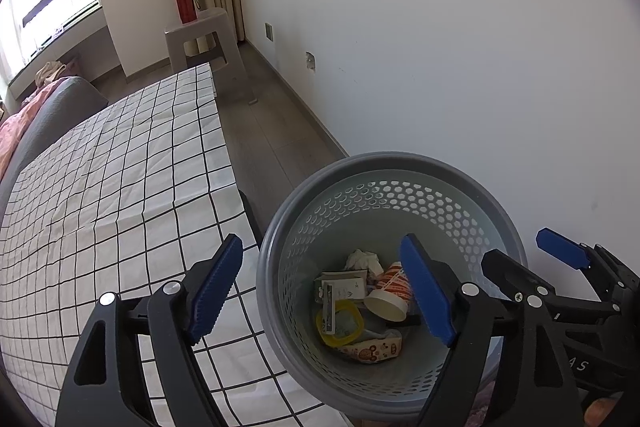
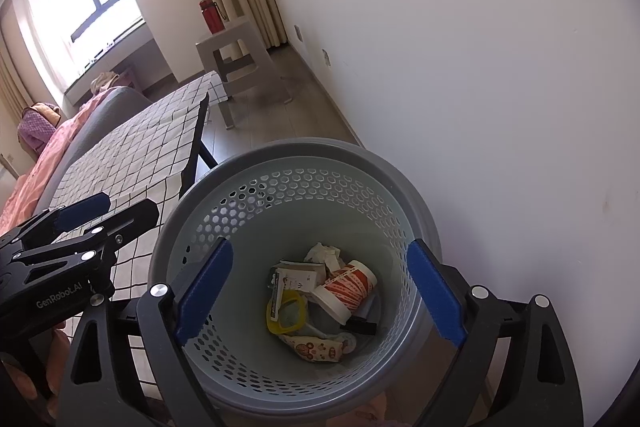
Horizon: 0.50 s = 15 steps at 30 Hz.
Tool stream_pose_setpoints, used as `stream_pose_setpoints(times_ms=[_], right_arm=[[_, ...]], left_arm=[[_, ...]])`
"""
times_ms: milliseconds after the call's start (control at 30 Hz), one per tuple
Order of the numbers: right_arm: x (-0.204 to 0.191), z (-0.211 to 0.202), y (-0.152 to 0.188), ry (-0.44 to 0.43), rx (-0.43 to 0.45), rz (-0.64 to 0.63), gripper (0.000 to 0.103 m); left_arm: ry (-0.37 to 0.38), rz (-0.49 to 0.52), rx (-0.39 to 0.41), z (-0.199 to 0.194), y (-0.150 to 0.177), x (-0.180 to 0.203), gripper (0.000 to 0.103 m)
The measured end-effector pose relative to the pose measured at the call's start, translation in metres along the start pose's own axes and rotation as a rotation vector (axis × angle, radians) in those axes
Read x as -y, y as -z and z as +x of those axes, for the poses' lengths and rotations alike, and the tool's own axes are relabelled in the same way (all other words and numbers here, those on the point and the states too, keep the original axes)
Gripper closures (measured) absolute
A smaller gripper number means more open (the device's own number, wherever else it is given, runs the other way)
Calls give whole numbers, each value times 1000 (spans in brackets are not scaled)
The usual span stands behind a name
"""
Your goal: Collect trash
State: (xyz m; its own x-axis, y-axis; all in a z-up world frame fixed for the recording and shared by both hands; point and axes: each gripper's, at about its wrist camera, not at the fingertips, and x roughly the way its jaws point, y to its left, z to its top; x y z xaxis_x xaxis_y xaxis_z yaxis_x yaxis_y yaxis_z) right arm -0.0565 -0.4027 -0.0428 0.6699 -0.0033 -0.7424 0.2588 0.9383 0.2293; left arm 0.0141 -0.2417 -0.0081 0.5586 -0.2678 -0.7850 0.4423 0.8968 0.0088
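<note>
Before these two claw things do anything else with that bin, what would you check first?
1. Left gripper holds nothing, fingers apart: ok.
2. Right gripper holds nothing, fingers apart: ok.
3. Trash bin upright beside the checked table: ok.
4. Paper cup, yellow ring and wrappers lie inside the bin: ok.
5. No trash left on the visible tabletop: ok; the floor near the bin is hidden: cannot tell.

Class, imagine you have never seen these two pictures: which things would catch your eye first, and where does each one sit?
First comes the grey perforated bin low in both views, beside the white wall, with a red-patterned paper cup and a yellow ring among the rubbish inside. Next, the open right gripper above it, the open left gripper beside it, and the checked tablecloth at left.
</note>
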Motion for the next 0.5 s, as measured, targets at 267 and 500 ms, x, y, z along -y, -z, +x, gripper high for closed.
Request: stream_pose_setpoints(times_ms=[267,500], right_arm=[[0,1,1,4,-6,-1,16],[0,1,0,4,-6,-2,15]], left_arm=[[-8,-14,-13,2,0,-3,23],[-13,-20,-20,2,1,-4,23]])
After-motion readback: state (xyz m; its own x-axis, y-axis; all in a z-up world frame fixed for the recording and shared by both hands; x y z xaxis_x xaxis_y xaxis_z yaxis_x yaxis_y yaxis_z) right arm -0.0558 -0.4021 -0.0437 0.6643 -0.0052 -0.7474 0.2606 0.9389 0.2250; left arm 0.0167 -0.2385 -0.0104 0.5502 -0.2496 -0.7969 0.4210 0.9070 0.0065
